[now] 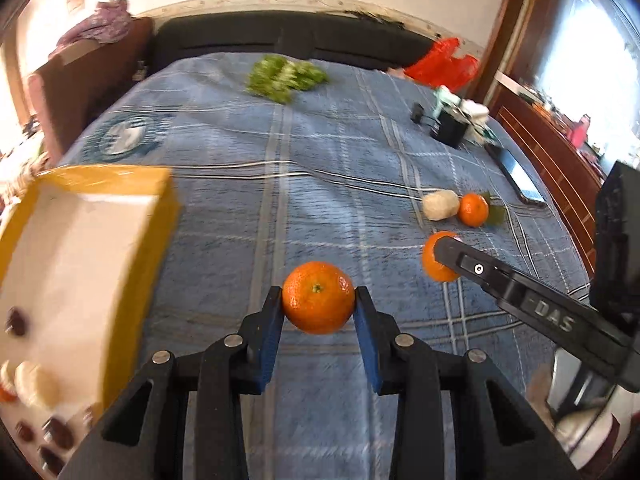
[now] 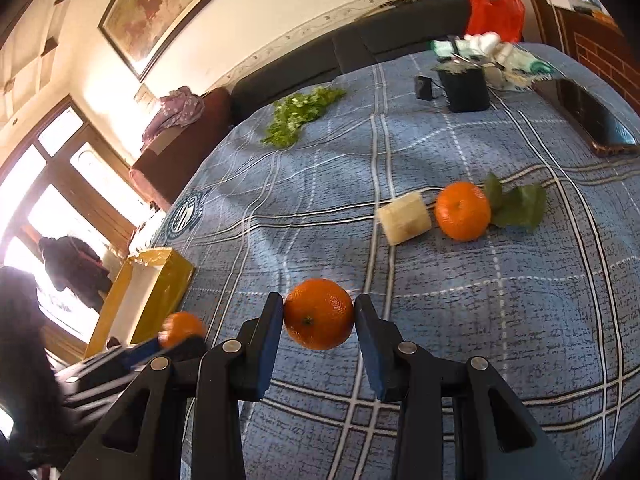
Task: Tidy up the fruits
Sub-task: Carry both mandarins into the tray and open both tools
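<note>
My left gripper (image 1: 318,300) is shut on an orange (image 1: 318,297) and holds it above the blue plaid cloth. My right gripper (image 2: 319,314) is shut on another orange (image 2: 319,313); from the left wrist view it shows at the right with its orange (image 1: 434,264). A third orange (image 2: 463,211) with green leaves lies on the cloth beside a pale banana piece (image 2: 405,219). A yellow box (image 1: 80,264) with a white inside stands at the left and holds banana pieces and dark fruits. It shows in the right wrist view too (image 2: 140,300).
Green herbs (image 1: 286,74) lie at the far side of the cloth. A black box (image 2: 466,88), a red bag (image 2: 494,8), and a phone (image 2: 596,120) sit at the far right. A dark sofa runs along the wall.
</note>
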`<state>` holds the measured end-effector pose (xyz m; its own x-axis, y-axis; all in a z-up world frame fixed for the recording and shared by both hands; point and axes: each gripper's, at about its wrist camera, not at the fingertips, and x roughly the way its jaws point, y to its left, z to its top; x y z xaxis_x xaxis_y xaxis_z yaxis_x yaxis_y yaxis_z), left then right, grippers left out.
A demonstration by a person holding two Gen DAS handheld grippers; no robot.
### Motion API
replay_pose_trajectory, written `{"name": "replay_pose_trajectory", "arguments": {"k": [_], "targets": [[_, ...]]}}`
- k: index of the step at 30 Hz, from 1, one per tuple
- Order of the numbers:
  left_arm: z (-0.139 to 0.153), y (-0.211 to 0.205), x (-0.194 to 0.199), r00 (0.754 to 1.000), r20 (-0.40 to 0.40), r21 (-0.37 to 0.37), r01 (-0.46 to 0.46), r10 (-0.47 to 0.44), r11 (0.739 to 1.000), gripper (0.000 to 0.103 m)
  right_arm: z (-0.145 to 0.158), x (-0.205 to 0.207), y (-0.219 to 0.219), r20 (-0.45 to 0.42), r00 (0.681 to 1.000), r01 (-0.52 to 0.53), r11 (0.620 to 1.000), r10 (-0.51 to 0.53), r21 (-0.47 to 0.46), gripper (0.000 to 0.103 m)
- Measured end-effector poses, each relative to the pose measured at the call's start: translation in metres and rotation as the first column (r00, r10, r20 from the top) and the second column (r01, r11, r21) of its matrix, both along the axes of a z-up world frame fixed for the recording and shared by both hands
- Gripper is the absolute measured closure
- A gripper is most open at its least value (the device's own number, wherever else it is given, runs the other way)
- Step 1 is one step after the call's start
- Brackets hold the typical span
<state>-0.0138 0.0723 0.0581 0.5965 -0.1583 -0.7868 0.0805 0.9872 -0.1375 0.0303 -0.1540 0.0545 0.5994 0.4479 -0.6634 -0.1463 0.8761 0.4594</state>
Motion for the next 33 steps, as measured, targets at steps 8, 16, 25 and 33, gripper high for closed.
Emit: {"name": "replay_pose_trajectory", "arguments": {"k": [8,16,25,33], "targets": [[0.039,0.073,-0.064,0.984,0.074,-0.015,-0.164,0.165,0.986,0.069,0.007,-0.015,0.027,0.051,0.998,-0.04,0.996,0.044,-0.086,0.063],[0.069,0.176,-0.107,0.934,0.139,0.001,-0.333,0.33,0.943,0.069,0.062,-0.051,0.094,0.13,0.971,-0.186,0.974,0.202,-0.126,0.062],[0.038,0.237,-0.101,0.926,0.056,-0.041,-0.371,0.373,0.928,0.069,0.069,-0.064,0.211,0.084,0.91,-0.389,0.905,0.407,-0.173,0.062],[0.026,0.264,-0.049,0.931,-0.005,-0.077,-0.365,0.365,0.928,0.069,0.026,-0.051,0.279,-0.031,0.87,-0.485,0.84,0.493,-0.246,0.062]]}}
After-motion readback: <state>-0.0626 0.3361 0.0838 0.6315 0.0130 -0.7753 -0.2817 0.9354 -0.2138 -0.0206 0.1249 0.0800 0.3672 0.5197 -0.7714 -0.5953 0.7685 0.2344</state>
